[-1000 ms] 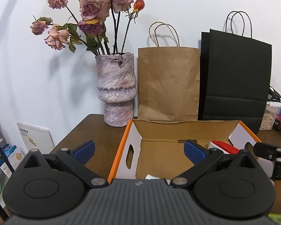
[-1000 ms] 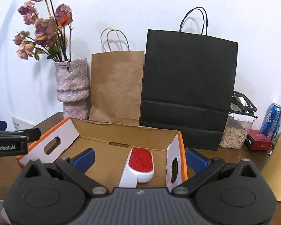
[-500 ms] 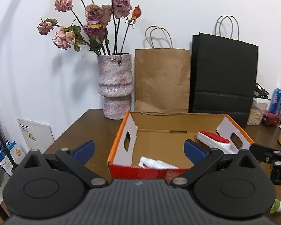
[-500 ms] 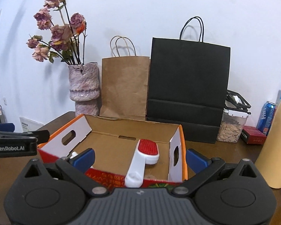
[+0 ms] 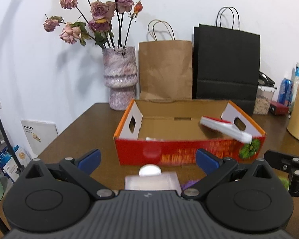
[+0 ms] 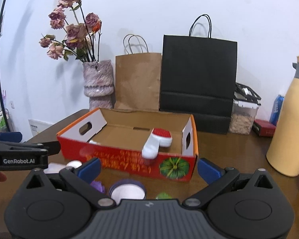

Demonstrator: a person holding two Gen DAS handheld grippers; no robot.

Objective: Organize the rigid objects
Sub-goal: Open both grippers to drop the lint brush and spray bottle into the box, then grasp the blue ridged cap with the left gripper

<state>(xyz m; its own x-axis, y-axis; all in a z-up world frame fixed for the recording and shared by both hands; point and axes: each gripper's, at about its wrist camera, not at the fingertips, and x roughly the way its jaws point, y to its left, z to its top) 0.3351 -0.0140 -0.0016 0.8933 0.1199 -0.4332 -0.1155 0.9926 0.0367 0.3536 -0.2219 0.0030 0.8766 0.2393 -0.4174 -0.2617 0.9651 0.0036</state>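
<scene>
Bright, even indoor light; flowers (image 5: 95, 18) cast soft wall shadows; box (image 6: 129, 159) lettering motion-blurred; fisheye edges bend and darken.

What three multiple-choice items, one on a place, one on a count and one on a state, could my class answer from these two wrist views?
1. Where does the white brush with the red pad lie?
A. Inside the open red box, handle over its front wall
B. Beside the vase
C. In the brown bag

2. How many paper bags stand against the wall behind the box?
A. One
B. Two
C. Four

3. How is the right claw?
A. Shut on the brush
B. Shut on the jar
C. Open, holding nothing

Answers:
1 A: the brush head rests in the box's right end and its handle pokes over the front edge.
2 B: one brown bag and one black bag show.
3 C: its blue pads stand wide apart, with only the table and small items visible between them.
</scene>
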